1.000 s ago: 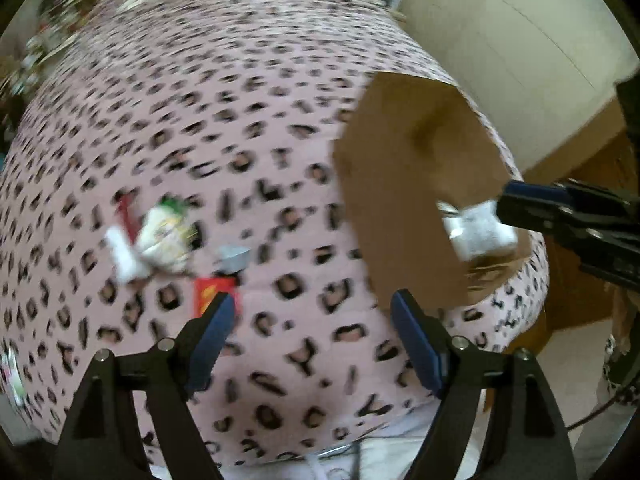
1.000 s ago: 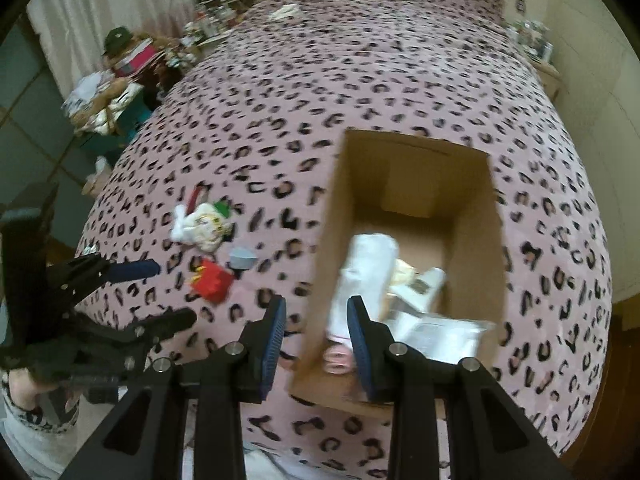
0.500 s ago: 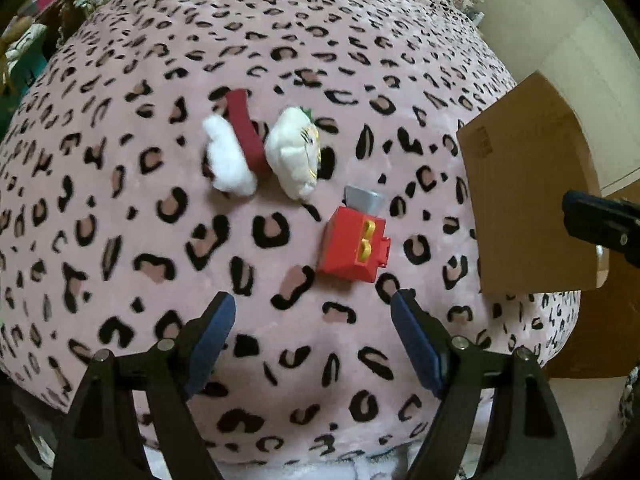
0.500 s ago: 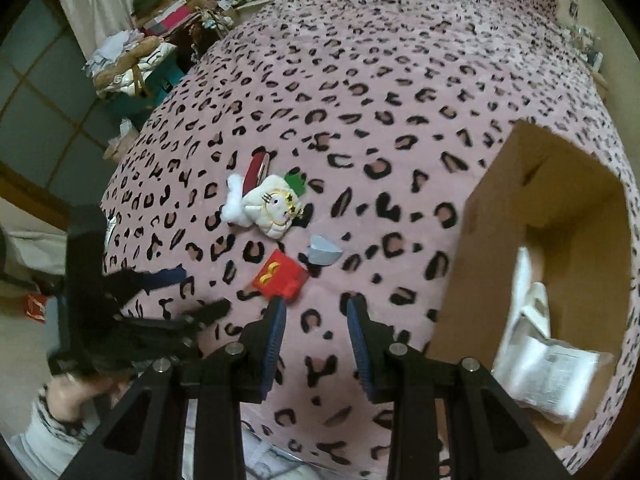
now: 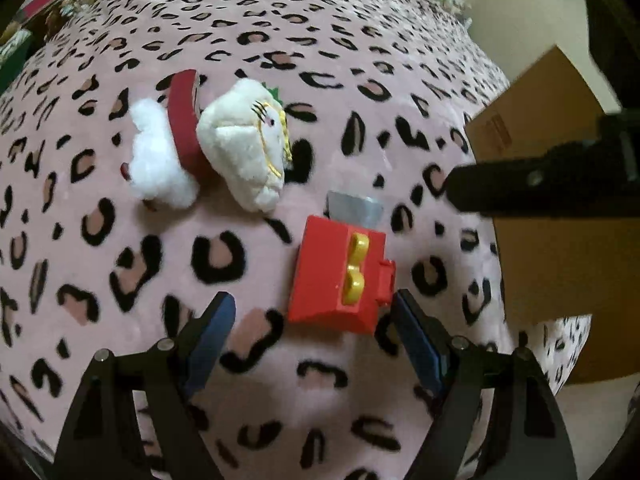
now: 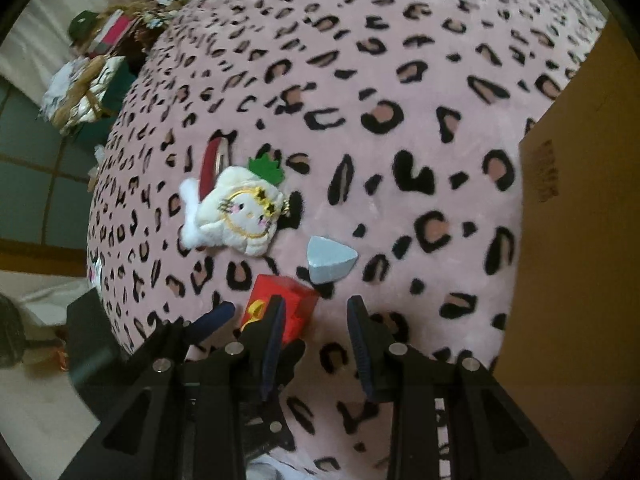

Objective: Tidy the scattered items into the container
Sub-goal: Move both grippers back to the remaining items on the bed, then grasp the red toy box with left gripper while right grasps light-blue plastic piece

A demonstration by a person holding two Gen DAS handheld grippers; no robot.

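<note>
Left wrist view: left tongs (image 5: 312, 316) wide open, empty; red toy (image 5: 340, 272) lower centre on the bed (image 5: 280, 20). Straddle it squarely before closing.

Right wrist view: right tongs (image 6: 316, 322) narrow, empty; box (image 6: 580, 240) at right edge.

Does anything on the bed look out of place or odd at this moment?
Three items lie loose on the bedspread outside the cardboard box: a white plush, a red toy box and a grey wedge. Nothing looks damaged or spilled.
</note>
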